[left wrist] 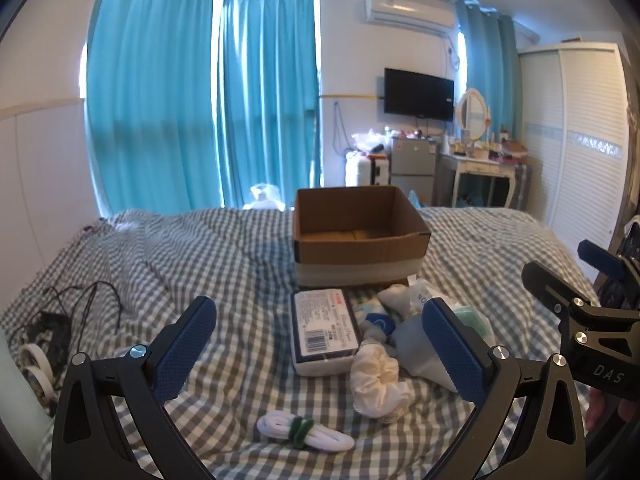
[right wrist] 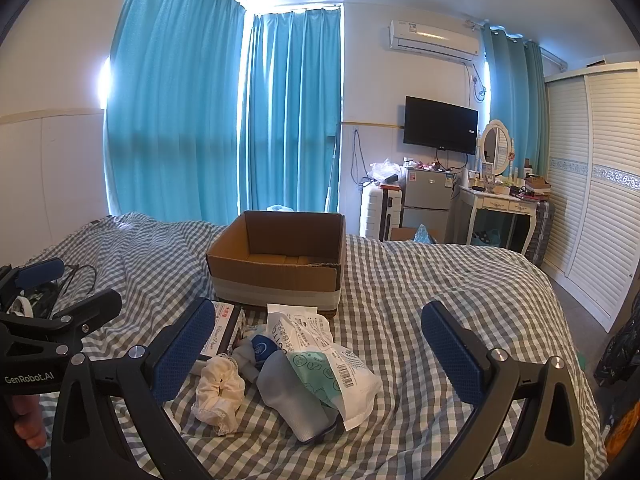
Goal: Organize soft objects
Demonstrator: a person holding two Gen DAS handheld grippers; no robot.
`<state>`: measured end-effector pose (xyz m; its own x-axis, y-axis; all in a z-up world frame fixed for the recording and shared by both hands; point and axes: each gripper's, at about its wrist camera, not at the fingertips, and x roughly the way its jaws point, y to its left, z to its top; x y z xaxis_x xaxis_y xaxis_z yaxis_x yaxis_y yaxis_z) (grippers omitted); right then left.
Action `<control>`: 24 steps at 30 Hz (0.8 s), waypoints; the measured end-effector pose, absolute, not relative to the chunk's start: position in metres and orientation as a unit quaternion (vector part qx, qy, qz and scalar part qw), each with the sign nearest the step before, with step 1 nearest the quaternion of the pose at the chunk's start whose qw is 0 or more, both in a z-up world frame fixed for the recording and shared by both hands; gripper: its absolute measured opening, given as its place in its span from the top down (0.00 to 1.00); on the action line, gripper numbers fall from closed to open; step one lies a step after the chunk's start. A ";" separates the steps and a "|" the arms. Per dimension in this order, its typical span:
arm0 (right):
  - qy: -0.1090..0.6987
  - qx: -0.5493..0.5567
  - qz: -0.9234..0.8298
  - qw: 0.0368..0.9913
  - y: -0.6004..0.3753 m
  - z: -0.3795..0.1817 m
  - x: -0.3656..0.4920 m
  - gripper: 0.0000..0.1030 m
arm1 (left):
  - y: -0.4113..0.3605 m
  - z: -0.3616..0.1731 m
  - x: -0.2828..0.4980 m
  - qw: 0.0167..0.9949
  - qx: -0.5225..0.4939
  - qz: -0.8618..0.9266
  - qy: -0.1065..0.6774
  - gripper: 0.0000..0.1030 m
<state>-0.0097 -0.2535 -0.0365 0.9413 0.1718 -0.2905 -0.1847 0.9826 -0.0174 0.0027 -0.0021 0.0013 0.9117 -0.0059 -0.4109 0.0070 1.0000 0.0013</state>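
Scrunchie (left wrist: pixel 378 380), tissue pack (left wrist: pixel 324 330), cardboard box (left wrist: pixel 356 236)

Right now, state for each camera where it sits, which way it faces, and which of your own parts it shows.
Left wrist: rides the left gripper, low over the checked bed, facing the cardboard box and curtains; both open blue fingers show, the right gripper at the right edge.
Right wrist: rides the right gripper, same heading; its open fingers frame the soft pile, the left gripper at left.
Shared: box, white scrunchie, tissue pack.
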 end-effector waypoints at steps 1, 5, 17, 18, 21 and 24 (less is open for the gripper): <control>0.146 -0.022 0.091 0.985 -0.253 -0.036 -0.009 0.00 | -0.002 0.001 0.003 0.978 0.001 -0.004 0.211 0.00; 0.145 -0.022 0.091 0.985 -0.254 -0.037 -0.010 0.00 | -0.001 0.001 0.003 0.977 0.001 -0.004 0.212 0.00; 0.147 -0.022 0.093 0.985 -0.254 -0.037 -0.010 0.00 | -0.001 0.000 0.002 0.978 0.002 -0.002 0.211 0.00; 0.146 -0.022 0.092 0.985 -0.254 -0.037 -0.010 0.00 | -0.001 0.000 0.002 0.977 0.002 -0.002 0.211 0.00; 0.146 -0.022 0.093 0.985 -0.254 -0.038 -0.010 0.00 | -0.001 0.000 0.002 0.978 0.002 -0.002 0.211 0.00; 0.146 -0.022 0.093 0.985 -0.255 -0.038 -0.010 0.00 | -0.001 0.000 0.002 0.978 0.003 -0.002 0.211 0.00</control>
<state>-0.0104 -0.2548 -0.0384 0.9399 0.1774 -0.2917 -0.1901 0.9816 -0.0156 0.0023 -0.0006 -0.0002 0.9111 -0.0033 -0.4121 0.0056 1.0000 0.0042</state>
